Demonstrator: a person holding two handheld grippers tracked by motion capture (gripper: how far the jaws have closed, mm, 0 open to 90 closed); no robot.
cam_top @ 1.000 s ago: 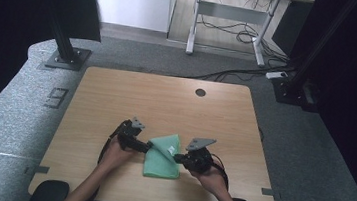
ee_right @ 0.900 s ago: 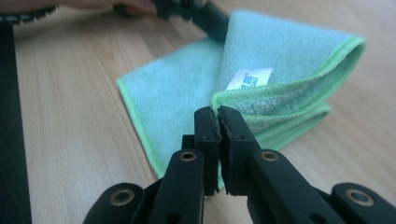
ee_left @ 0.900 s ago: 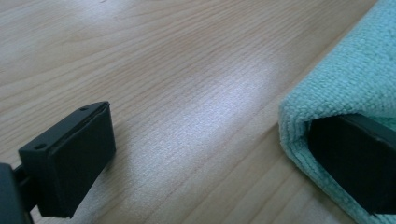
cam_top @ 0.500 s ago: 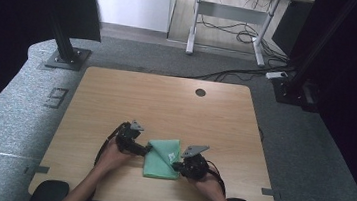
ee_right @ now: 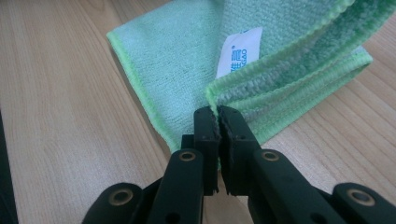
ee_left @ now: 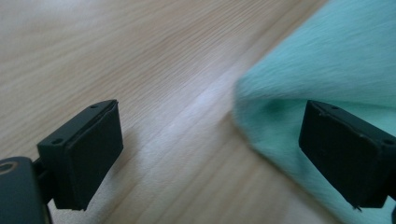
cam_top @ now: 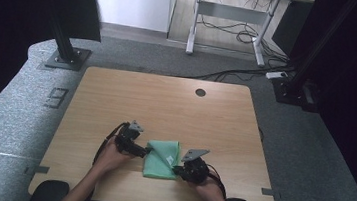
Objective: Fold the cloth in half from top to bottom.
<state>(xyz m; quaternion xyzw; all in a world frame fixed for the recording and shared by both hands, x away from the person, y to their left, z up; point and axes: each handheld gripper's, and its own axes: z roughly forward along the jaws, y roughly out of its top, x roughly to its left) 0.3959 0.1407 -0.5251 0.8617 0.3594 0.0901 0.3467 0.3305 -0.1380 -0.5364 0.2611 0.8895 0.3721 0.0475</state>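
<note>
I am mid-fold on the green cloth (cam_top: 162,158), lying near the front edge of the counter (cam_top: 116,99). My right hand-held gripper (ee_right: 217,122) is pinching a lifted hem corner w/ jaws pressed together. My left hand-held gripper (ee_left: 210,154) is spread wide, straddling the cloth's edge. Next move, I judge: closing left on that edge, then carrying the corner across.

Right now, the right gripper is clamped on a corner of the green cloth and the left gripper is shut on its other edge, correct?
Not quite. The right gripper is clamped on the green cloth, but the left gripper is open, jaws wide apart beside the cloth's edge, as the left gripper view shows.
</note>
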